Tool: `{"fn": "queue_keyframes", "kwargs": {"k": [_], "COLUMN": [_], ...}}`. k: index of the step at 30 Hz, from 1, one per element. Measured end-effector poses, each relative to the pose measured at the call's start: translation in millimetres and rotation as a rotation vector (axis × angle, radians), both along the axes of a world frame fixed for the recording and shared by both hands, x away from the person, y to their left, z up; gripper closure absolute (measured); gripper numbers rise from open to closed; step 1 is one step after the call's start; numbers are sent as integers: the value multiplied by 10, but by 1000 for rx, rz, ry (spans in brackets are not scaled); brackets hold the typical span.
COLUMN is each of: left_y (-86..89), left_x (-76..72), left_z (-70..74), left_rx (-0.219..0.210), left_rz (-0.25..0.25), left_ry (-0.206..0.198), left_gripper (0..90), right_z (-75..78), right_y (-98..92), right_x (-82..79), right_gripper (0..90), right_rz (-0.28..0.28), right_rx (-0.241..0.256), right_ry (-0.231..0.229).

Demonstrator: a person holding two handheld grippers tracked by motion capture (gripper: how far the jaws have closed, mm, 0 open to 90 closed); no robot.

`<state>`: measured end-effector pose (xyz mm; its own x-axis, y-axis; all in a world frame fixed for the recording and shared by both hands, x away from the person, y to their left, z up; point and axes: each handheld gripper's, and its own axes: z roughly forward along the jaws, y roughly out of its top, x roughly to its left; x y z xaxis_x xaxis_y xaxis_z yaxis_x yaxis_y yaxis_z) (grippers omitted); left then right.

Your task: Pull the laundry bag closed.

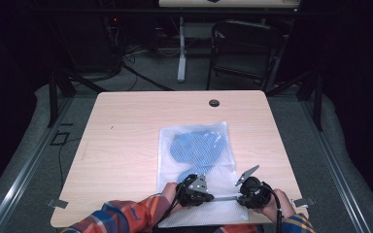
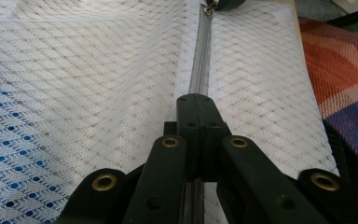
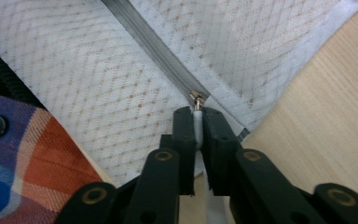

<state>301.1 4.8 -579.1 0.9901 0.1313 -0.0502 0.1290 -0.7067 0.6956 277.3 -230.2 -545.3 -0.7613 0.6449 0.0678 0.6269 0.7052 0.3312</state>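
Bag: I see one white mesh bag [image 1: 196, 160] on the table [image 1: 126, 136], blue cloth [image 1: 196, 145] inside.
Left gripper [image 2: 199, 103]: clamped on the bag's zipper [image 2: 199, 70].
Right gripper [image 3: 196, 114]: pinching the zipper pull [image 3: 197, 116] at the bag's corner.
Around: one chair [image 1: 245, 48] beyond the table; my plaid sleeve [image 3: 23, 154] beside the bag.

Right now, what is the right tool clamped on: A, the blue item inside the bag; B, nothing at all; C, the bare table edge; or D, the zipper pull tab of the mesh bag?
D: in the right gripper view the right tool has its jaws shut on the white pull tab just below the metal slider of the mesh bag, near the bag's corner.
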Motion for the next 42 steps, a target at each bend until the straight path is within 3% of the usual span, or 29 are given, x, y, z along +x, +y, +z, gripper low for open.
{"fn": "queue_keyframes", "kwargs": {"k": [3,5,6,8,9,12,14,16,17,18,23,28,32,33,40,42], "left_y": [6,10,10,6,-9,-14,-11,9,30,50,172,395,580,624,949,1118], "left_x": [1,6,10,6,-13,-27,-26,-6,25,41,78,173,219,229,235,250], "left_z": [-14,-15,-19,-11,1,37,57,108,148,175,284,455,544,555,641,659], "left_rx": [-21,-22,-24,-16,-11,-6,-7,-3,-1,13,7,-32,-23,-29,-9,-37], "left_rz": [-2,2,-10,-15,-29,-27,-18,-12,0,7,60,114,172,178,270,277], "left_ry": [10,12,31,22,23,14,11,29,69,76,69,93,79,89,61,63], "left_gripper": [900,843,817,772,731,634,601,478,423,357,201,94,48,7,2,2], "right_z": [33,41,60,66,84,129,143,200,206,213,246,292,317,340,349,358], "right_y": [-8,-7,-9,-3,-10,-23,-25,-48,-56,-60,-103,-167,-220,-257,-396,-425], "right_x": [12,12,13,4,10,13,7,17,20,18,28,41,36,30,26,18], "right_gripper": [755,737,684,628,575,431,396,262,216,174,104,0,0,0,0,0], "right_rz": [18,19,27,16,21,17,6,-15,-20,-41,-73,-128,-163,-193,-258,-275], "right_rx": [4,8,19,56,46,80,99,122,136,136,153,159,156,155,139,138], "right_ry": [14,11,12,10,10,6,-5,-22,-30,-45,-79,-154,-192,-221,-238,-251]}}
